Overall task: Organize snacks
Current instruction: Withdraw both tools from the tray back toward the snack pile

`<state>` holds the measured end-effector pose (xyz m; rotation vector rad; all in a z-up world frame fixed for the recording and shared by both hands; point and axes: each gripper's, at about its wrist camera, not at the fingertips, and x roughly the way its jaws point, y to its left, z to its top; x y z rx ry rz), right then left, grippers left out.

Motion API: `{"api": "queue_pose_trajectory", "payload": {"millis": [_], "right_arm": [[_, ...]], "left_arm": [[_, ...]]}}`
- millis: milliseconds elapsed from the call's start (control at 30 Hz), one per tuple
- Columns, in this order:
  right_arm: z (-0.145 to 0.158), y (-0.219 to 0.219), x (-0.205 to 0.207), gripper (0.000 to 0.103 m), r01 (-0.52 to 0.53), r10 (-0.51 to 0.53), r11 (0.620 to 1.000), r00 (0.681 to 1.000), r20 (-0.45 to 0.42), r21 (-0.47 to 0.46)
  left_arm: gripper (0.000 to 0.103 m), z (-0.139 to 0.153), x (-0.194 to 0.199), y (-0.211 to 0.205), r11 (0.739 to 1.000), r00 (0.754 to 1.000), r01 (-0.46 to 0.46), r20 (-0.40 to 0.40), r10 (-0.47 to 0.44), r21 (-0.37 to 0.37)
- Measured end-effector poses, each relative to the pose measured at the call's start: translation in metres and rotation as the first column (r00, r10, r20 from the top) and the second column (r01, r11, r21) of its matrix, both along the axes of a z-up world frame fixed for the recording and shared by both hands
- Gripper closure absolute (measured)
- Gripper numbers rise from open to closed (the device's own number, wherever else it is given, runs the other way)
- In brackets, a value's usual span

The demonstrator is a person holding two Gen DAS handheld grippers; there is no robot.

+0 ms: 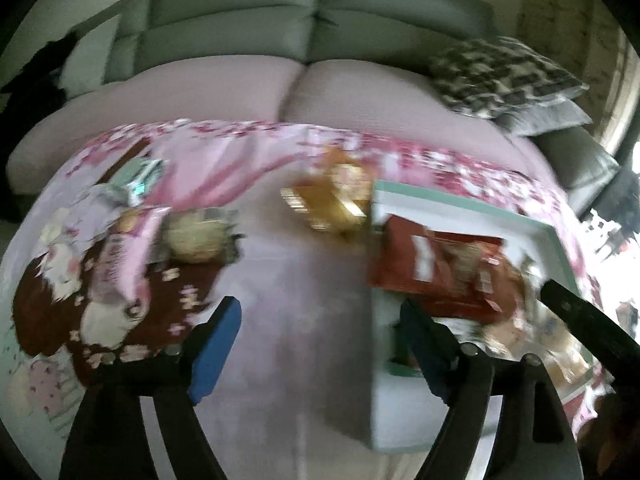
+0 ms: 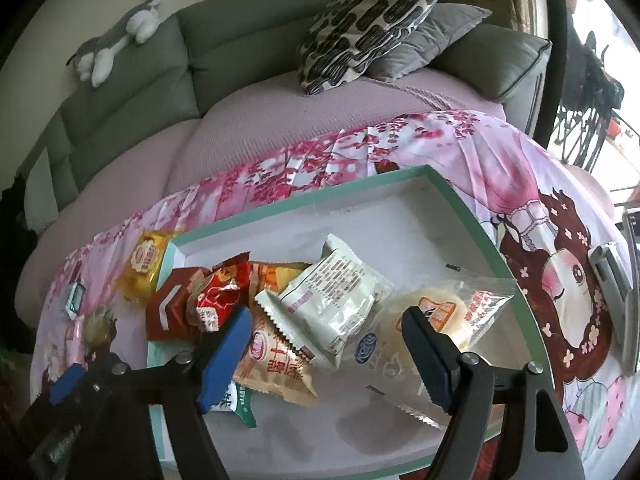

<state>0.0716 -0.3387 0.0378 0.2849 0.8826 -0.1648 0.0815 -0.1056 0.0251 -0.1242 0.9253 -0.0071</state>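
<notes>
A white tray with a mint-green rim [image 2: 400,176] lies on the pink printed cloth. In it are a white packet [image 2: 336,300], a clear packet with a round pastry [image 2: 460,312], an orange-beige packet [image 2: 276,364] and red packets [image 2: 216,292]. My right gripper [image 2: 326,320] hovers open over this pile, its pads touching nothing. A golden packet [image 2: 148,264] lies just outside the tray's left wall. The left wrist view is blurred: my left gripper [image 1: 320,320] stands open and empty above the cloth and the tray's left edge [image 1: 372,360]. To its left lie a round pastry packet [image 1: 196,236] and a pink packet [image 1: 128,248].
Behind the cloth is a grey-green sofa [image 2: 132,92] with patterned and grey cushions [image 2: 372,24] and a plush toy [image 2: 116,44] on its back. A silver device [image 2: 608,276] lies on the cloth at the right. A small green packet [image 2: 74,298] sits far left.
</notes>
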Motion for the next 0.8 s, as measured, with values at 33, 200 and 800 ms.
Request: {"api": "queue_pose_trajectory", "payload": {"millis": [33, 200, 800], "right_arm": [[0.000, 0.003, 0.000, 0.011, -0.006, 0.006, 1.000, 1.000, -0.002, -0.003], [0.000, 0.014, 0.002, 0.005, -0.039, 0.039, 0.999, 0.999, 0.001, -0.016], [0.000, 0.052, 0.006, 0.000, -0.120, 0.122, 0.991, 0.992, 0.041, -0.053]], "left_arm": [[0.018, -0.002, 0.001, 0.005, 1.000, 1.000, -0.022, -0.003, 0.022, 0.005], [0.013, -0.008, 0.001, 0.034, 0.993, 0.993, -0.117, -0.011, 0.117, 0.017], [0.007, -0.007, -0.006, 0.108, 0.938, 0.939, -0.343, 0.049, 0.341, 0.045]]}}
